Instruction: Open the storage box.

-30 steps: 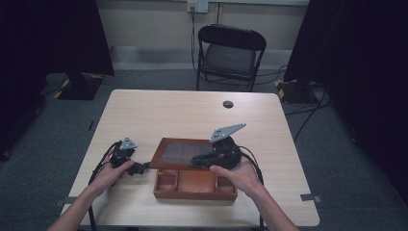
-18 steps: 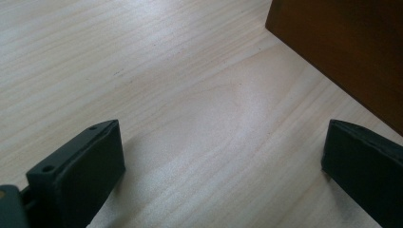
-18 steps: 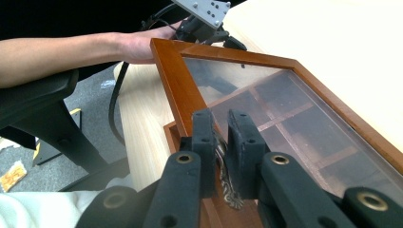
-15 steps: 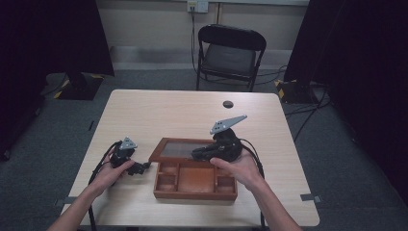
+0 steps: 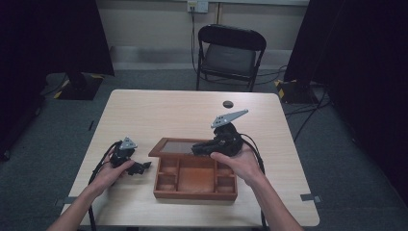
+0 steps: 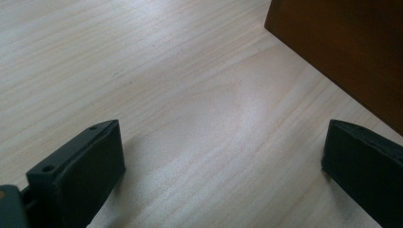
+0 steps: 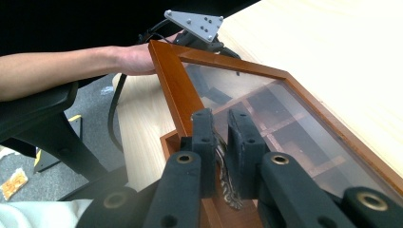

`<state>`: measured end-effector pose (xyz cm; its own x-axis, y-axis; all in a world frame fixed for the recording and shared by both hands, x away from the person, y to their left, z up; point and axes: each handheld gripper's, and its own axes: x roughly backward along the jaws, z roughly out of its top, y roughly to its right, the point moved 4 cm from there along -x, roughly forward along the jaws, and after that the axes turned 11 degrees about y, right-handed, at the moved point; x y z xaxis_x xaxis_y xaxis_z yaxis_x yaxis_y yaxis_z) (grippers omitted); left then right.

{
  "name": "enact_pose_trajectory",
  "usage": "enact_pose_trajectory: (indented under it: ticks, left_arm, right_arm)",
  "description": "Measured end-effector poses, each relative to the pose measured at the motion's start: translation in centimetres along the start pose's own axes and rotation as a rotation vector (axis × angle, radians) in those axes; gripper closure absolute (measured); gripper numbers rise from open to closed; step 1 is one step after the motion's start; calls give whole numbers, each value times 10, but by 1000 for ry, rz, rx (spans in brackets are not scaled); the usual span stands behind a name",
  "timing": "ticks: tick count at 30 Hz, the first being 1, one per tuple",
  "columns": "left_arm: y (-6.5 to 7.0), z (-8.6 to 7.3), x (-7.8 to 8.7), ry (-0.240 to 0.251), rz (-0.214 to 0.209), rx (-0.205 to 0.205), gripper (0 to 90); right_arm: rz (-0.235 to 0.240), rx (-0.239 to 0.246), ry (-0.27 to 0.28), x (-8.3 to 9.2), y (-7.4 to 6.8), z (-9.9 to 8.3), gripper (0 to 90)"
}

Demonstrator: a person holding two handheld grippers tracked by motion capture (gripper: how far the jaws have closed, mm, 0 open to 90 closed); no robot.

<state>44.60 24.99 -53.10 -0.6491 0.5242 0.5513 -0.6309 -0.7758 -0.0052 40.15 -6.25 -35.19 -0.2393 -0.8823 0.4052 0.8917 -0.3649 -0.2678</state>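
Wooden box [image 5: 195, 178], table centre, near edge: glass lid [image 5: 175, 146] now raised further than 1 second ago, so the opening is well along. Right gripper [image 7: 221, 142]: clamped on the lid's latch. Left gripper [image 6: 223, 156]: jaws spread, unloaded, just beside the box. No legible writing.

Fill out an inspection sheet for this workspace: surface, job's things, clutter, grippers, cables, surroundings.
Surface: light wooden table, bare around the work.
Job's things: brown wooden compartment box, its glass-paned hinged lid partly raised.
Clutter: small dark round object near the far edge.
Grippers: right gripper shut on a small metal clasp at the lid's front edge; left gripper open, low over the table beside the box.
Cables: black cable trails from the right gripper; another from the left.
Surroundings: black folding chair beyond the table, dark curtains either side.
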Motion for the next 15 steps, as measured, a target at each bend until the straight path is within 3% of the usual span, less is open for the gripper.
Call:
enact_pose_trajectory:
  ticks: [15]
  left_arm:
    - [0, 0, 0, -1, 0, 0, 0]
  right_arm:
    - [-5, -6, 0, 1, 4, 8, 824]
